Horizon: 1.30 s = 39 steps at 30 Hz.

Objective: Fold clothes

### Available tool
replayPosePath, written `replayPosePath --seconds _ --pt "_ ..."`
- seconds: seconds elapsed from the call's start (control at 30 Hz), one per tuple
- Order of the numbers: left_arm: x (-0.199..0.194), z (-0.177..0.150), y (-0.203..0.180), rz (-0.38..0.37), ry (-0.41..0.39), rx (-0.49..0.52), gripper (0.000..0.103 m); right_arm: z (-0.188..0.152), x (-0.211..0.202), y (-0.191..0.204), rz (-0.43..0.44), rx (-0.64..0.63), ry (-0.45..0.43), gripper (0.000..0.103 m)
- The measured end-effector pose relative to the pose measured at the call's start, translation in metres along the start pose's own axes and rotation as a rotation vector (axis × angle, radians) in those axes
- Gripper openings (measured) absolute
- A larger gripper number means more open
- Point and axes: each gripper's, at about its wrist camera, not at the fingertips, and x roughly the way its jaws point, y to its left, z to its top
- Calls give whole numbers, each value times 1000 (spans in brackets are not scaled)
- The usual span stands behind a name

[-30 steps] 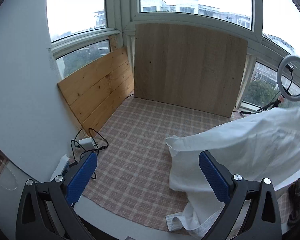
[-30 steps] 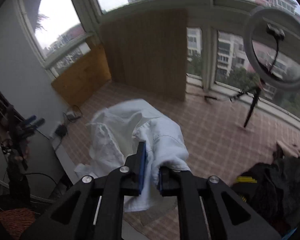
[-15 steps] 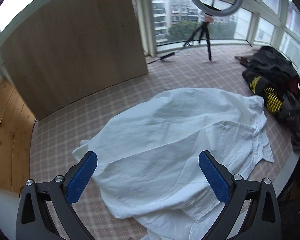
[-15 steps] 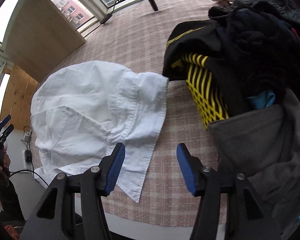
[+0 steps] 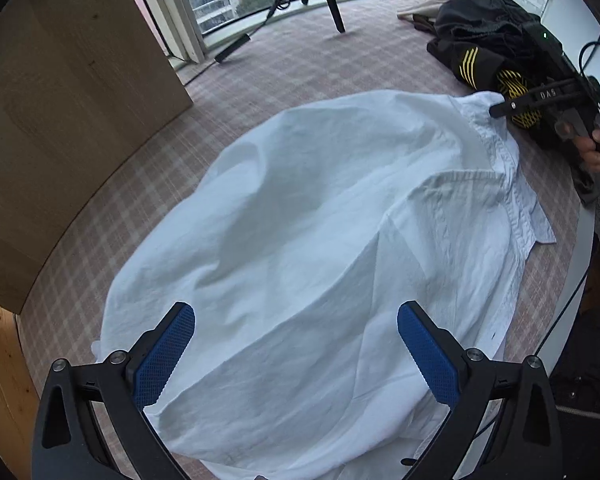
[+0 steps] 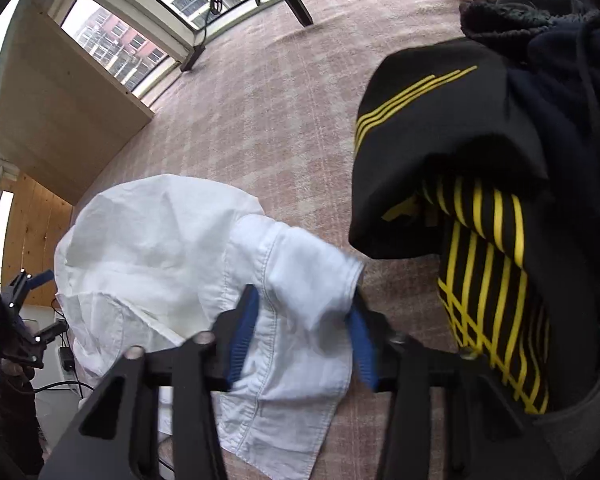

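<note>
A crumpled white cotton shirt (image 5: 320, 240) lies spread on the pink checked surface (image 5: 300, 64). Left tongs (image 5: 296, 354) hover wide apart above it. Right tongs (image 6: 300, 332) are closing, shirt edge between them.

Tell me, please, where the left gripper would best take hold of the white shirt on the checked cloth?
Probably the white shirt at its near left edge, coming from above and outside. The middle billows smoothly, offering nothing to pinch, while that edge lies thin on the checked cloth. The left gripper hangs open above it; the right gripper is closing around the far corner.
</note>
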Motion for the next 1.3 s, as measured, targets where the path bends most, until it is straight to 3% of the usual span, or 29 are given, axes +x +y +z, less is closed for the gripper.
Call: replayPosePath --seconds 0.1,0.13,0.2,0.23,0.27,0.33,0.43,0.5,0.53,0.57,0.63,0.77,0.93,1.0,1.03,1.07,1.1,1.2,1.3 --pt "13 -3 0 -24 25 9 102 -2 -5 4 20 -10 -15 11" --pt "17 -4 1 -50 35 -10 97 -3 -6 6 21 -15 -21 11" --pt "21 -6 3 -79 53 -37 66 -5 -10 10 12 -31 -38 8" --pt "23 -7 3 -71 62 -45 41 -6 -12 12 4 -40 -47 8" --pt "22 -9 4 -66 64 -52 25 -7 -14 15 -3 -49 -56 7" --pt "16 -14 6 -69 53 -64 12 -8 -19 18 0 -58 -67 7" --pt "-5 -23 13 -99 3 -91 11 -13 -27 25 -14 -85 -85 7" --pt "-19 -24 19 -81 -19 -101 16 -16 -28 28 -23 -107 -84 7" --pt "-25 -21 24 -58 -30 -99 24 -19 -29 28 -30 -109 -85 7" --pt "-30 -17 28 -29 -41 -94 44 -21 -29 28 -33 -113 -82 7" --pt "-37 0 37 5 -82 -93 71 -27 -30 30 -37 -127 -81 7" --pt "-28 46 51 8 -110 -87 75 -37 -39 33 -22 -144 -84 7" --pt "37 96 51 -4 0 -35 75 -44 -60 39 -12 -157 -136 7" --pt "58 102 50 -29 40 -31 72 -45 -70 41 -13 -154 -161 7" --pt "59 98 50 -49 42 -33 56 -44 -75 42 -11 -150 -174 7" --pt "61 95 50 -68 44 -35 18 -44 -81 42 -10 -145 -187 7" --pt "63 91 49 -88 45 -37 3 -44 -86 43 -9 -141 -199 7" --pt "58 78 47 -138 33 -40 2 -38 -102 48 -12 -140 -240 7" --pt "18 52 42 -157 -48 -31 2 -23 -120 64 -11 -182 -278 7"
